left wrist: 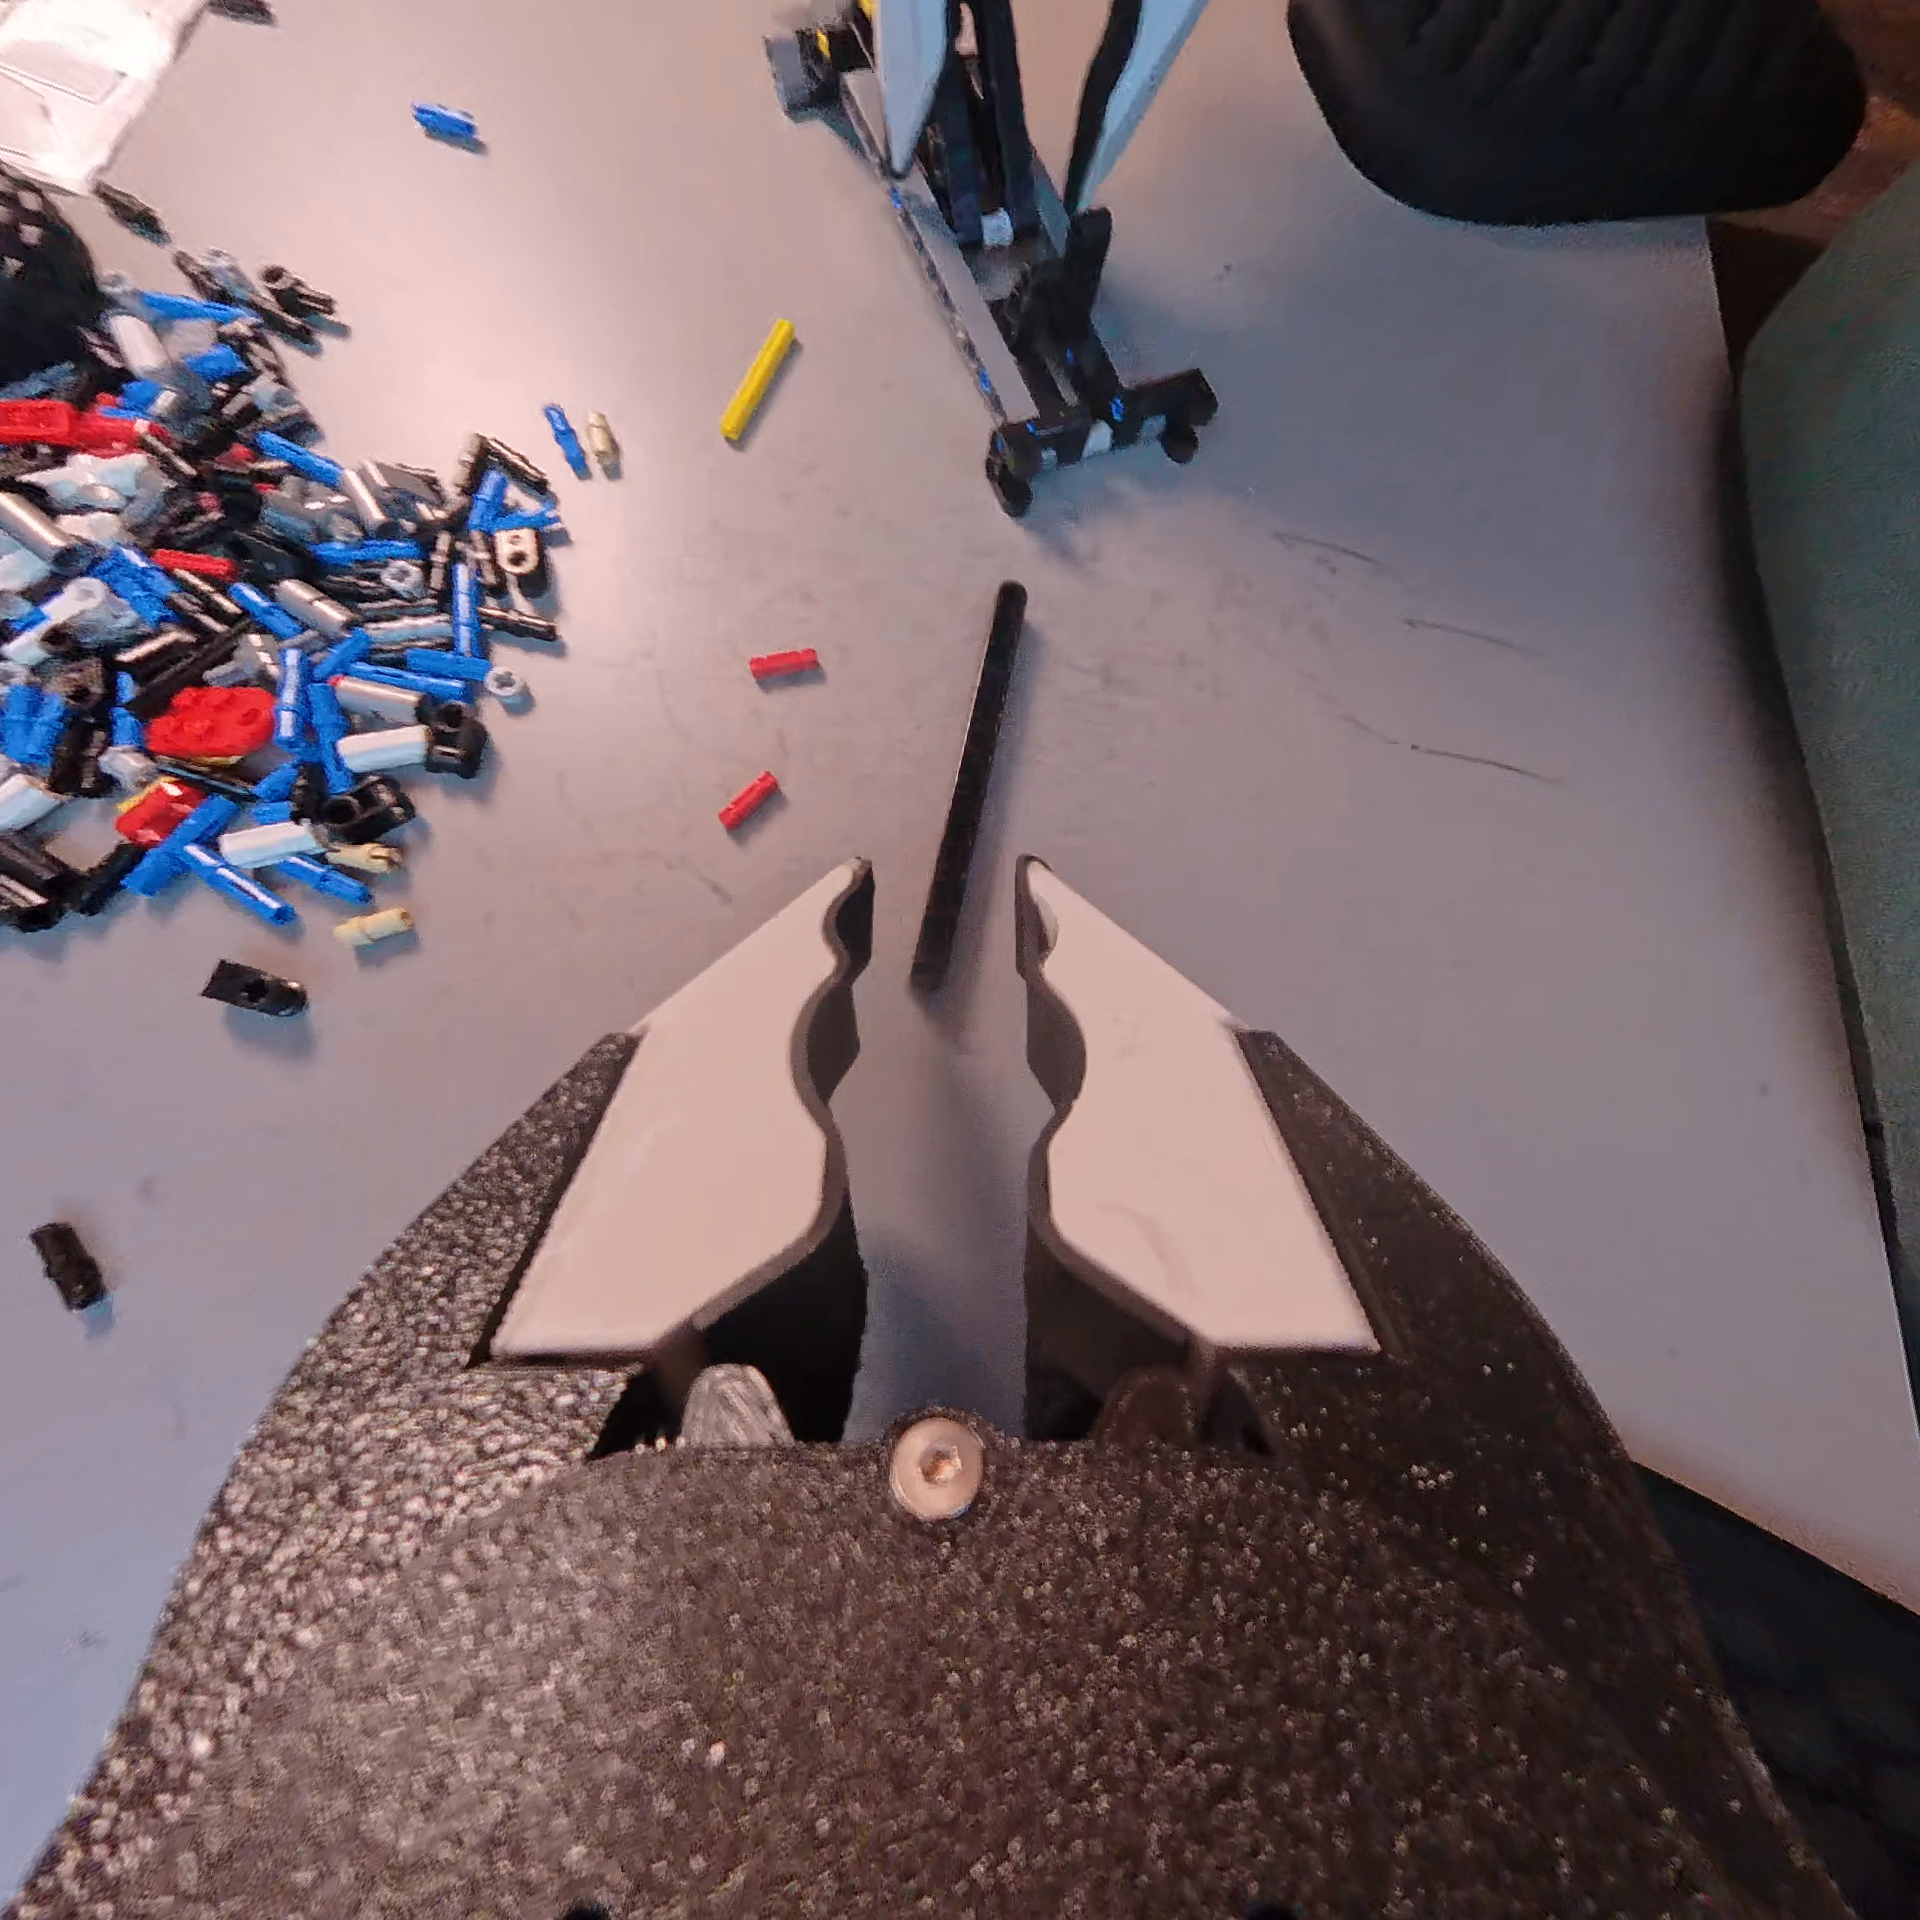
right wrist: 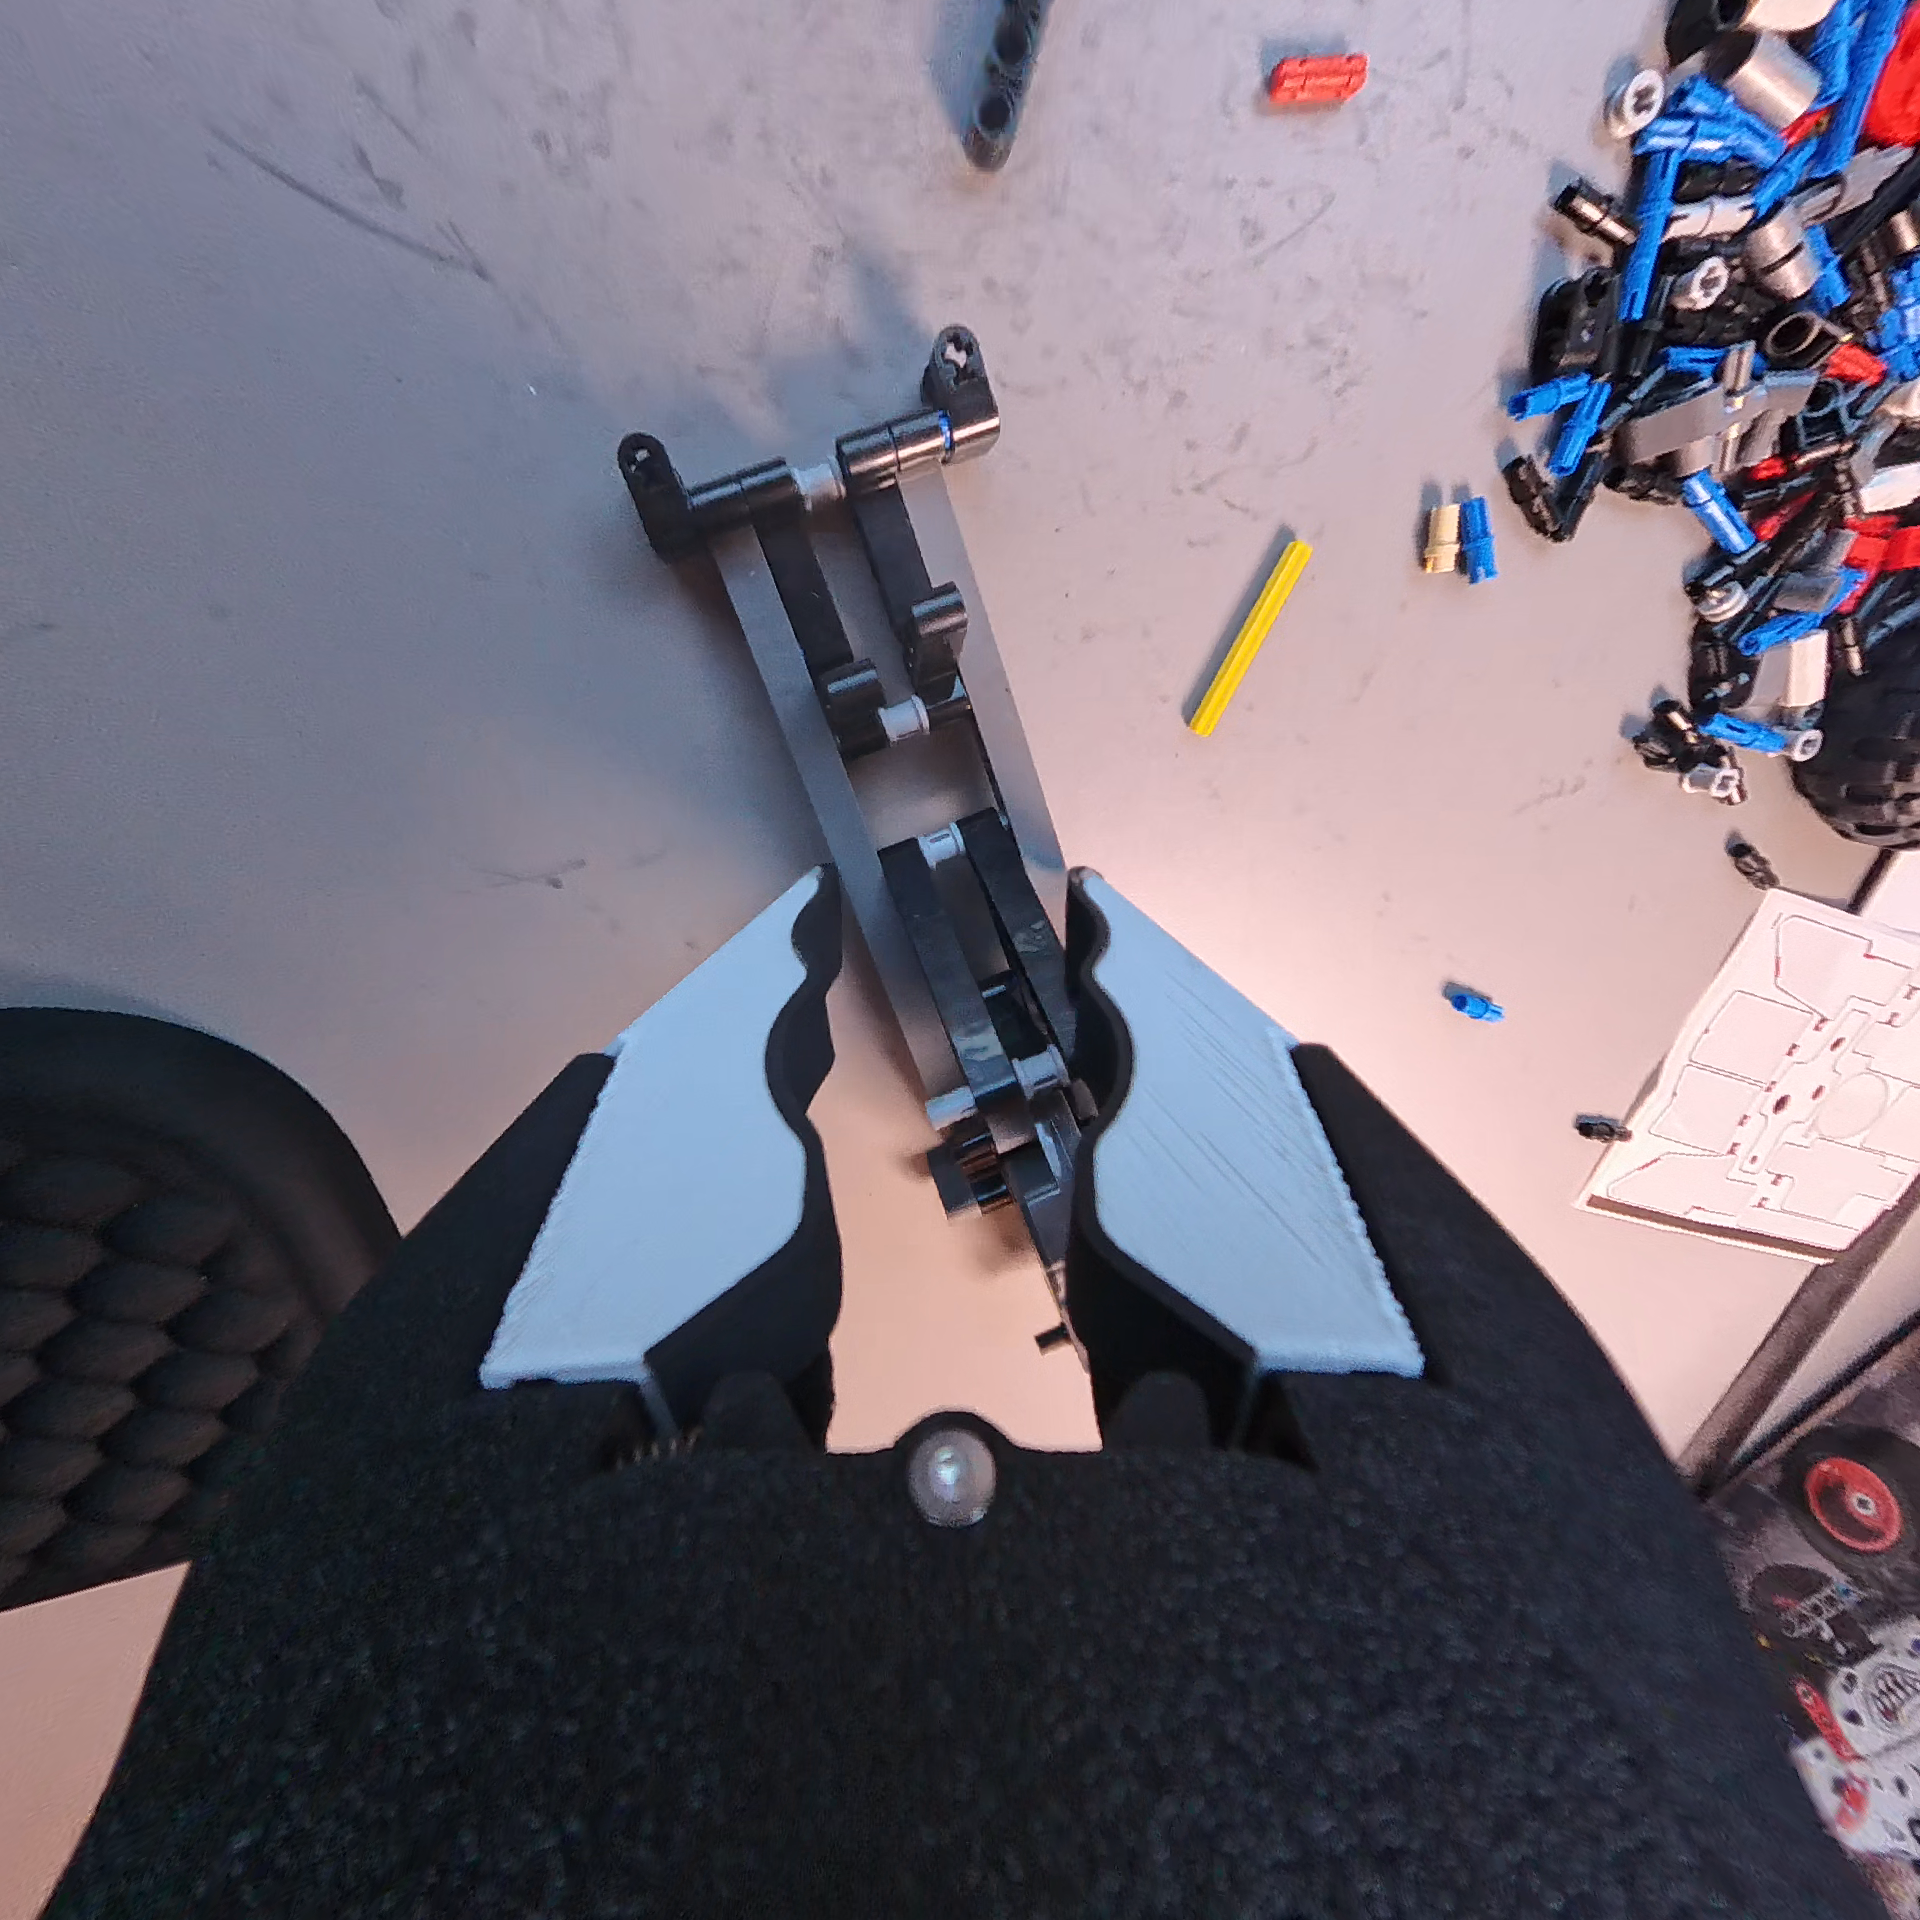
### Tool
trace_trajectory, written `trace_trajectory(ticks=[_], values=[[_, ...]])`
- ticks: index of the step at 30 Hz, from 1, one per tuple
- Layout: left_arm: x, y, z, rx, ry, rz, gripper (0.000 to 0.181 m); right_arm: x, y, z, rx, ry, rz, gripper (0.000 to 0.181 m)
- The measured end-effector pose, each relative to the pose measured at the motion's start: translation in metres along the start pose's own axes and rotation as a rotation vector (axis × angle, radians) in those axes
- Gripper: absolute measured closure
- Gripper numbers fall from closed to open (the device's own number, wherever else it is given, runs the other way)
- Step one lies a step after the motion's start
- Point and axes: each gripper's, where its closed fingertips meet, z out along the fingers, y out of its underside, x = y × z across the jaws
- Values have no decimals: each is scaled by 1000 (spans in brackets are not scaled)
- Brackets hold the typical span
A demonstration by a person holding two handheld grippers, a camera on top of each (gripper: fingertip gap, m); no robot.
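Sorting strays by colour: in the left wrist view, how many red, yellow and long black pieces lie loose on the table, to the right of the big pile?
Red pins: 2
Yellow axle: 1
Long black beam: 1
Total: 4

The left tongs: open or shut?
Open. The left tongs show table between their tips, straddling the near end of a long black beam without touching it.
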Motion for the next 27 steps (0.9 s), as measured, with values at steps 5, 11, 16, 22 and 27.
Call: trace_trajectory(ticks=[5, 11, 16, 22, 27], values=[[-44, -3, 6, -9, -165, 17, 154, 9, -8, -13, 79, 22, 39, 136], [-46, 2, 29, -96, -110, 91, 160, 12, -13, -21, 152, 39, 83, 138], [-42, 1, 32, -91, -88, 111, 178, 8, -5, -18, 186, 36, 130, 140], [-27, -2, 15, -50, -87, 155, 178, -2, 6, -28, 260, 39, 196, 140], [-30, 1, 31, -80, -67, 145, 176, -6, 7, -37, 295, 55, 217, 140]])
